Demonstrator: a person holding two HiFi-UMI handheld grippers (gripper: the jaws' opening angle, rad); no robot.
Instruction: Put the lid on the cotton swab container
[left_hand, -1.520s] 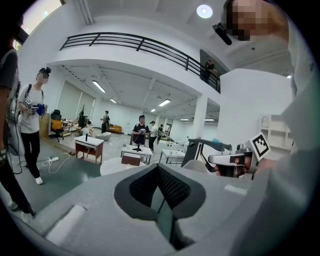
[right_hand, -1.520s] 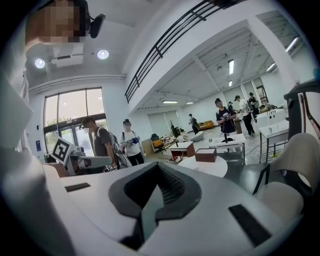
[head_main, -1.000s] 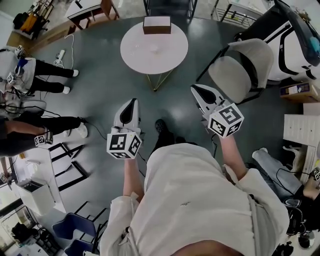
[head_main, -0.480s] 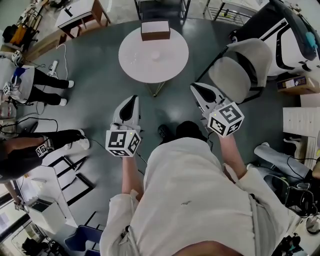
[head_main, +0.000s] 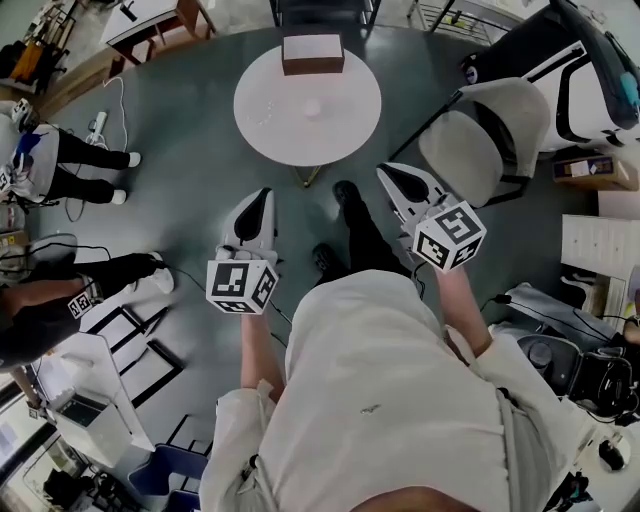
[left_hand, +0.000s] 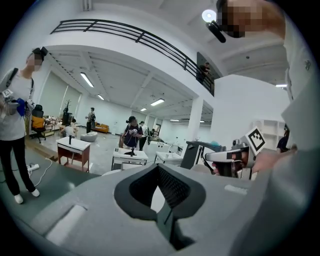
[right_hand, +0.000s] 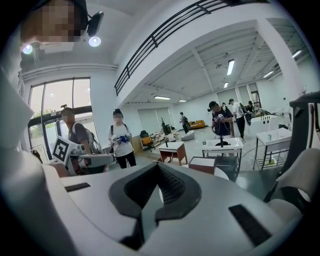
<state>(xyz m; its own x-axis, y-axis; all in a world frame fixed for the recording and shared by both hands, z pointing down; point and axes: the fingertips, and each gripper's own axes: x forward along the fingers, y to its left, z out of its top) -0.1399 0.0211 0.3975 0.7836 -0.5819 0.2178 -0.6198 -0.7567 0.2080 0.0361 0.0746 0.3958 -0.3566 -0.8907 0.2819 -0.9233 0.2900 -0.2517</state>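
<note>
A round white table (head_main: 270, 125) stands ahead on the grey floor. On it sits a small pale object (head_main: 312, 108), too small to identify, and a brown box (head_main: 312, 52) at the far edge. Both grippers hang in the air well short of the table. My left gripper (head_main: 262, 193) is shut and empty, and the left gripper view shows its jaws (left_hand: 158, 167) closed together. My right gripper (head_main: 386, 173) is also shut with nothing in it, its jaws (right_hand: 159, 165) meeting in front of the brown box (right_hand: 207, 164).
A grey chair (head_main: 485, 135) stands right of the table, with a large white and black machine (head_main: 590, 70) behind it. People (head_main: 60, 160) stand at the left beside desks and floor cables. The wearer's foot (head_main: 347, 192) is forward on the floor.
The table has drawn closer and more central in the head view, and the wearer's foot has stepped forward. Both grippers keep the same shut pose.
</note>
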